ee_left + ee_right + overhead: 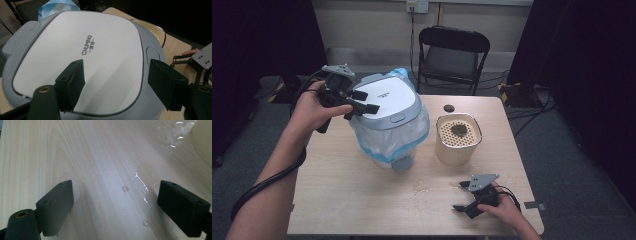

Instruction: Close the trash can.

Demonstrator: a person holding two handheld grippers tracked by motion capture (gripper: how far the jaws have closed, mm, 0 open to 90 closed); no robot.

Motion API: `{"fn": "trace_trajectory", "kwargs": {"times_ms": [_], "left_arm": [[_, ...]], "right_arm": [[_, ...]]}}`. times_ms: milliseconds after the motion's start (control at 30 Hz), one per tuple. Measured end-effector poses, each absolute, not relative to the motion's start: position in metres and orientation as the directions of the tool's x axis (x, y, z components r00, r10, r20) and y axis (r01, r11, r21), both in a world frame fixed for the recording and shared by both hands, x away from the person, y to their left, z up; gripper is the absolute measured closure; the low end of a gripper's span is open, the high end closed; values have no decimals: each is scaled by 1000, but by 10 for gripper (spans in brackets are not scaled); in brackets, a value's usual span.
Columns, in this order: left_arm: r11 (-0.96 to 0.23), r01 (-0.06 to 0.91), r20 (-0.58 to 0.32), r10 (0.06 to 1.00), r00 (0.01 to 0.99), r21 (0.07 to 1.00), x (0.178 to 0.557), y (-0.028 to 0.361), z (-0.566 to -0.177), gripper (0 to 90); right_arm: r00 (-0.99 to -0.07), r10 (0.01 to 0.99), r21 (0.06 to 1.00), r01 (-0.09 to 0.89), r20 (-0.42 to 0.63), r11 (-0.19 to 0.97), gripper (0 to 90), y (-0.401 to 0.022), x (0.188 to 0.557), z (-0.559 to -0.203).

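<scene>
While the left claw hovers with jaws apart and empty over the bagged bin's closed lid, mid-bench, the right claw rests wide by the beige pot, apparently waiting.

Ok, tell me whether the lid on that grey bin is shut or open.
Shut. The bin lid lies flat on the rim, no gap showing; the left gripper hovers open above it.

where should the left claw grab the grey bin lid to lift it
Judging by shape, at the raised textured tab on the rim of the grey and white bin lid, from the bin's far side. The flat top is too wide; the left claw is open above it.
</scene>
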State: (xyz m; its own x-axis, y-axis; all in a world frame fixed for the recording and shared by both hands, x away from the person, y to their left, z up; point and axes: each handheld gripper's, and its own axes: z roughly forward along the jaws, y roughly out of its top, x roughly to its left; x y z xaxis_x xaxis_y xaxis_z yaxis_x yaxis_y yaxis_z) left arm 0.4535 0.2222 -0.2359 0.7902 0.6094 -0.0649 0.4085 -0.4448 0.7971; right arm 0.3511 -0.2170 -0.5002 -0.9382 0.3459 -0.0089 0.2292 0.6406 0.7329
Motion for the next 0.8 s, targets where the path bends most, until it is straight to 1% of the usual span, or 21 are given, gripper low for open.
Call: {"fn": "trace_trajectory", "kwargs": {"times_ms": [133,167,200,400,800], "left_arm": [[-441,409,-66,612,788,799,446,229,-233,218],[-438,418,-68,622,780,796,443,231,-232,218],[-438,421,-67,625,778,794,440,234,-231,195],[-443,423,-64,628,776,791,429,243,-230,167],[-415,433,-94,626,774,801,412,259,-241,164]], "right_arm": [[-938,346,733,229,-9,640,129,-217,351,-500],[-938,346,733,229,-9,641,129,-217,351,-500],[-938,346,733,229,-9,641,129,-217,351,-500],[-939,344,732,229,-8,641,129,-217,351,-500],[-938,346,733,229,-9,640,129,-217,351,-500]]}}
